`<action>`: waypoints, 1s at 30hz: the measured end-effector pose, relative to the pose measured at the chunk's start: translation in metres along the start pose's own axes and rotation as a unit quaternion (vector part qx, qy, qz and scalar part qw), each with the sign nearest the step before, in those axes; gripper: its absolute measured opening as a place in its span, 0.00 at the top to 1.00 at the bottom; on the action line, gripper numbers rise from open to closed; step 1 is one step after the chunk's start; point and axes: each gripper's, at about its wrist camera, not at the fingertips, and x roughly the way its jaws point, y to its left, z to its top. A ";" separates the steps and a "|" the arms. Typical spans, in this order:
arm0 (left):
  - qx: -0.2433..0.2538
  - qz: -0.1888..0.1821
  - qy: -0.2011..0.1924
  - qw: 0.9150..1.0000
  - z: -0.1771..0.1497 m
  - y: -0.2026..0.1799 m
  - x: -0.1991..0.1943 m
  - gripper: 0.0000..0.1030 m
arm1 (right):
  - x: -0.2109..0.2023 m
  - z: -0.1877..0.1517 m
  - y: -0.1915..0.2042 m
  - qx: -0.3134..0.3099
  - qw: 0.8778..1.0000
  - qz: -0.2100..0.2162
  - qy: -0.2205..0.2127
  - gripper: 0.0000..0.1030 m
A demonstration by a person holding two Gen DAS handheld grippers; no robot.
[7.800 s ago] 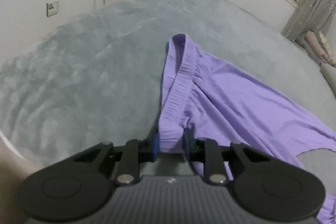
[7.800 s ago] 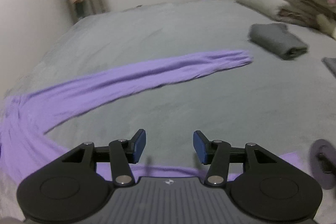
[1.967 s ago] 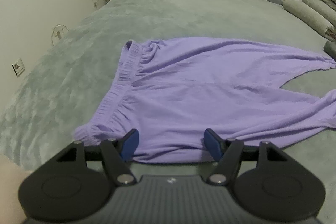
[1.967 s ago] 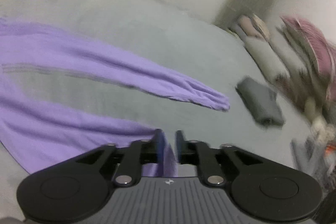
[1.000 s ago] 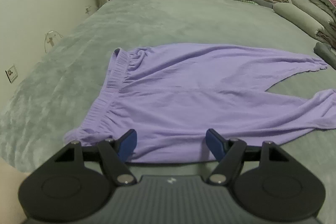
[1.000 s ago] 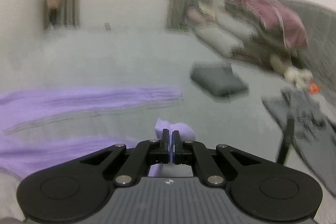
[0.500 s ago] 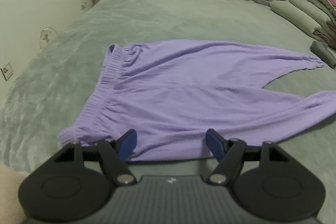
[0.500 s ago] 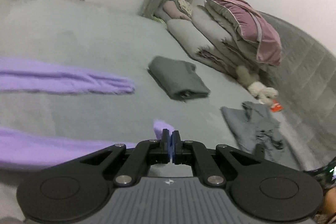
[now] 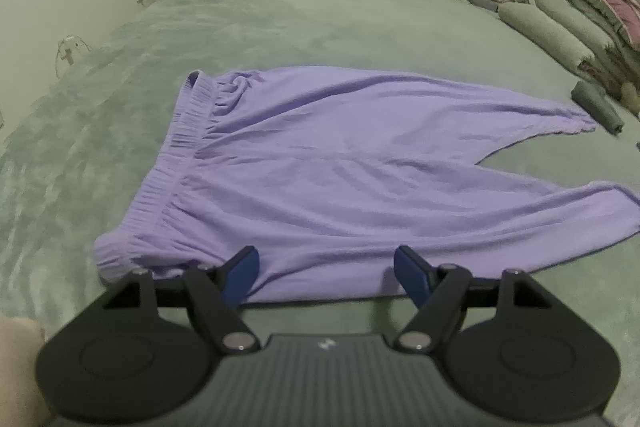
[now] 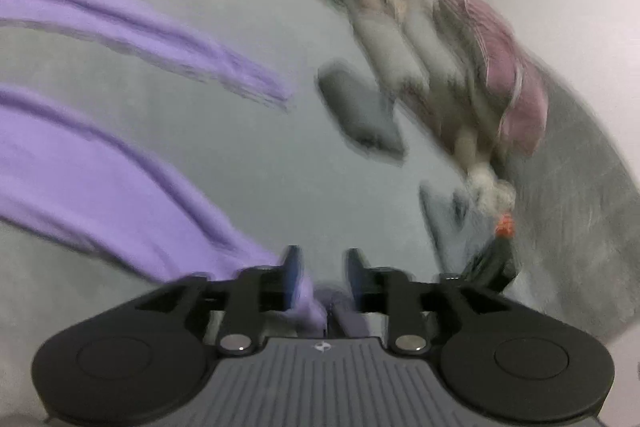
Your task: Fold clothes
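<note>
— Where have the purple trousers [image 9: 320,167] ended up?

— Flat on the grey bed [image 9: 280,19], lying across it. The waistband [image 9: 180,155] is toward the wall-side edge and the two legs run off toward the stacked bedding [image 9: 580,27] on the far side, so the long axis goes crosswise to where both grippers point.

— And the left gripper [image 9: 326,267]?

— Its jaws stand wide apart with nothing between them, and it hovers over the near edge of the trousers at the hip. The cloth's near hem lies just in front of the blue pads [image 9: 240,267].

— The right gripper [image 10: 320,275]?

— That view is smeared with motion, so take it loosely. Its jaws have just been opening – they stand part-way apart, and the cuff of the near leg [image 10: 304,303] sits bunched low between them, against the left pad. I can't see the pads pressing on it; I'd say it's let go.

— So what does the next move turn on?

— I'd judge the near leg has to go over the far leg [image 10: 180,47]. Each hand is nearest its own end – left at the waist, right at the cuff. The folded grey garment [image 10: 360,107] lies well clear, beyond the far cuff
</note>
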 end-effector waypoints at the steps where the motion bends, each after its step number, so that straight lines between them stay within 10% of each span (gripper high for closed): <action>1: -0.002 -0.005 -0.001 1.000 0.000 0.000 0.000 0.29 | -0.010 0.003 0.002 0.005 1.000 0.014 -0.024 0.45; 9: 0.006 -0.009 0.002 1.000 -0.001 -0.005 0.003 0.29 | -0.051 0.029 0.034 0.059 0.963 0.240 -0.109 0.43; 15: 0.008 -0.005 0.001 1.000 -0.002 -0.006 0.003 0.28 | -0.016 0.023 0.056 0.076 0.960 0.264 -0.047 0.68; 24: -0.002 -0.008 -0.002 1.000 0.000 -0.003 -0.003 0.28 | -0.021 -0.028 0.014 0.076 0.959 0.268 0.050 0.68; 30: 0.003 -0.033 -0.007 0.999 0.000 -0.011 -0.004 0.27 | -0.044 -0.012 0.010 0.071 0.946 0.312 -0.045 0.68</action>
